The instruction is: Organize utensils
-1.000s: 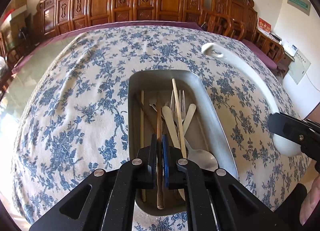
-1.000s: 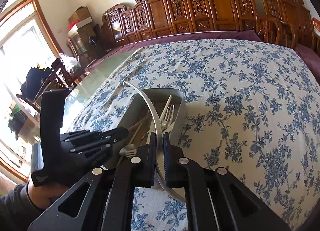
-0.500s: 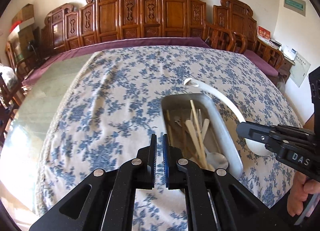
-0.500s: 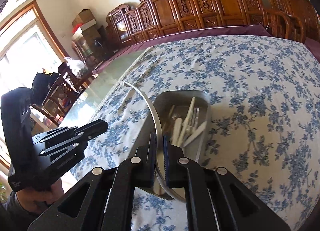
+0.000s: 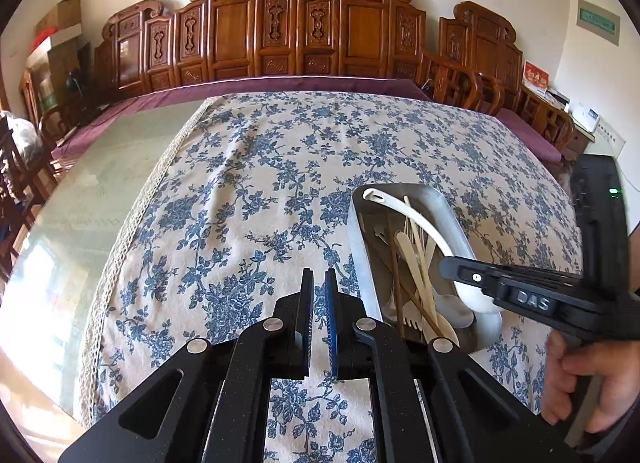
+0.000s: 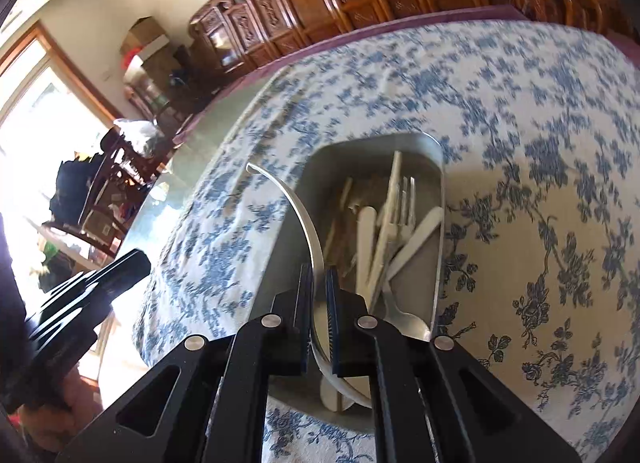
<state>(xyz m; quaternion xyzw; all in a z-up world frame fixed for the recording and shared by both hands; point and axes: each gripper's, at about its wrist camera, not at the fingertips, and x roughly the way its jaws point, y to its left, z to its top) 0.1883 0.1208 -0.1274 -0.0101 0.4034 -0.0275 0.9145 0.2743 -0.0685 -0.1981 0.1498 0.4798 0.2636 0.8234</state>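
Two grippers over blue-floral tablecloth (image 5: 248, 191). Left gripper (image 5: 319, 283): jaws nearly together, nothing btwn, hovering just left of metal tray (image 5: 452, 215). Tray holding forks, chopsticks & other utensils (image 5: 416, 263). Right gripper (image 6: 319, 283): clamped on white ladle (image 5: 416, 223), handle arching above tray.

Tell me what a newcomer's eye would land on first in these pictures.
First, the metal tray crammed with pale utensils on the blue-flowered tablecloth. Right over it, the right gripper is clamped on a long curved white ladle, its bowl end low at the tray's near end. Beside the tray, the left gripper hangs shut and empty, carved wooden chairs behind.
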